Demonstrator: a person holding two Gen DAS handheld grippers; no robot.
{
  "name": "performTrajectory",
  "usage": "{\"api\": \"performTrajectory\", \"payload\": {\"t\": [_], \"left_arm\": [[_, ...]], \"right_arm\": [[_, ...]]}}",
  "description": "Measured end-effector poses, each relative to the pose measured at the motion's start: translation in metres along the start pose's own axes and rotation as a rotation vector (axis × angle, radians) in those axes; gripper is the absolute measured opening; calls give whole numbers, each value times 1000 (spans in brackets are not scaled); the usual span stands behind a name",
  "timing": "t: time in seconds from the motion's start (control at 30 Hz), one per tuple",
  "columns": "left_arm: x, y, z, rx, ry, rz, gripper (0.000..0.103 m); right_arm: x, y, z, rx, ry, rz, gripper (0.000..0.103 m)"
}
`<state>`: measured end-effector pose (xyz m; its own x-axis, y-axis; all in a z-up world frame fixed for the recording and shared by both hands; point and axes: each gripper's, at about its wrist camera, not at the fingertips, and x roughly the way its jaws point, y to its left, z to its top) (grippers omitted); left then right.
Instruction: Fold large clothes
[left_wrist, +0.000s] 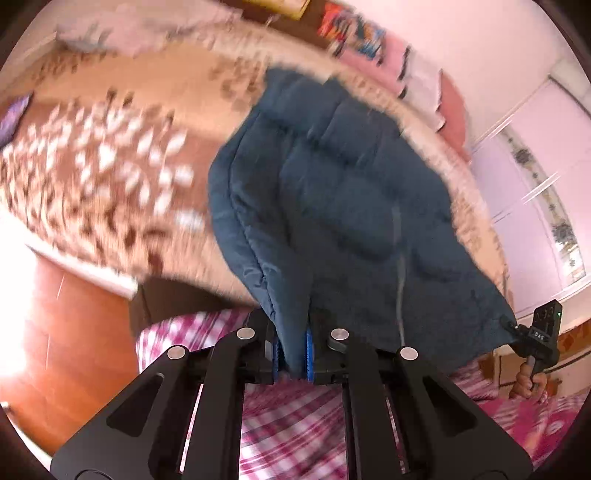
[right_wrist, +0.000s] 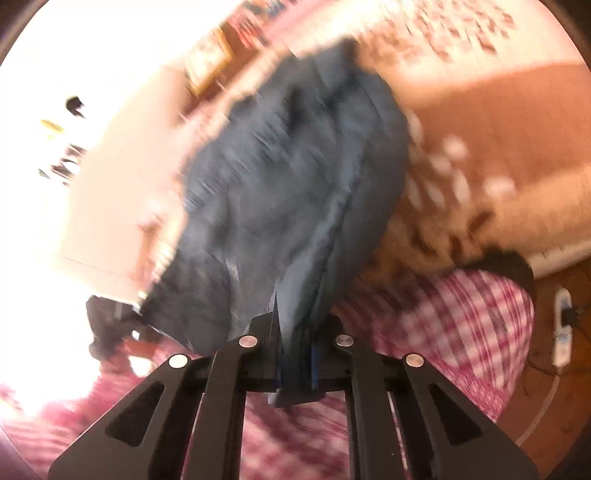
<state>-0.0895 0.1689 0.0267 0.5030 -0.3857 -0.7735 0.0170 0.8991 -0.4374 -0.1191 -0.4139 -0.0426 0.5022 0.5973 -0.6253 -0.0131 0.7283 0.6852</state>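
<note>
The bed (left_wrist: 92, 155), under its brown leaf-print cover, fills the far side, and your blue quilted jacket (left_wrist: 332, 192) hangs above it, off the surface and stretched between both claws. Your left gripper (left_wrist: 293, 354) is clamped on one near edge of the fabric; your right gripper (right_wrist: 295, 363) is pinched on another edge. Nothing looks folded yet: judging by the blur, you are lifting it, with every fold left to make.

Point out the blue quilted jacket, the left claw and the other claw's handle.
blue quilted jacket (left_wrist: 332, 192), left wrist view, padded middle panel.
left claw (left_wrist: 293, 354), left wrist view, between its fingertips.
right claw (left_wrist: 511, 326), left wrist view, tip at jacket's corner.
</note>
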Motion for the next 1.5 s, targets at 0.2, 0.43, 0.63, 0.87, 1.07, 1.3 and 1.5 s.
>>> {"api": "performTrajectory", "payload": {"t": [0.2, 0.43, 0.63, 0.87, 1.07, 1.3, 1.5], "left_arm": [[-57, -27, 31, 63, -175, -56, 10], [-99, -35, 32, 121, -240, -59, 10], [-126, -25, 3, 149, -201, -70, 10], [-163, -11, -22, 155, -221, -131, 10], [-148, -18, 5, 130, -236, -162, 10], [-125, -35, 73, 116, -245, -125, 11], [-79, -54, 143, 114, -248, -80, 11]], "right_arm": [[-50, 37, 29, -17, -162, 145, 12], [-77, 47, 13, -4, -223, 167, 12], [-98, 52, -18, 0, -215, 151, 12], [-127, 61, -53, -12, -231, 184, 12], [-116, 62, -29, -3, -247, 193, 12], [-98, 57, 43, 59, -267, 197, 12], [-68, 52, 116, 82, -261, 169, 12]]}}
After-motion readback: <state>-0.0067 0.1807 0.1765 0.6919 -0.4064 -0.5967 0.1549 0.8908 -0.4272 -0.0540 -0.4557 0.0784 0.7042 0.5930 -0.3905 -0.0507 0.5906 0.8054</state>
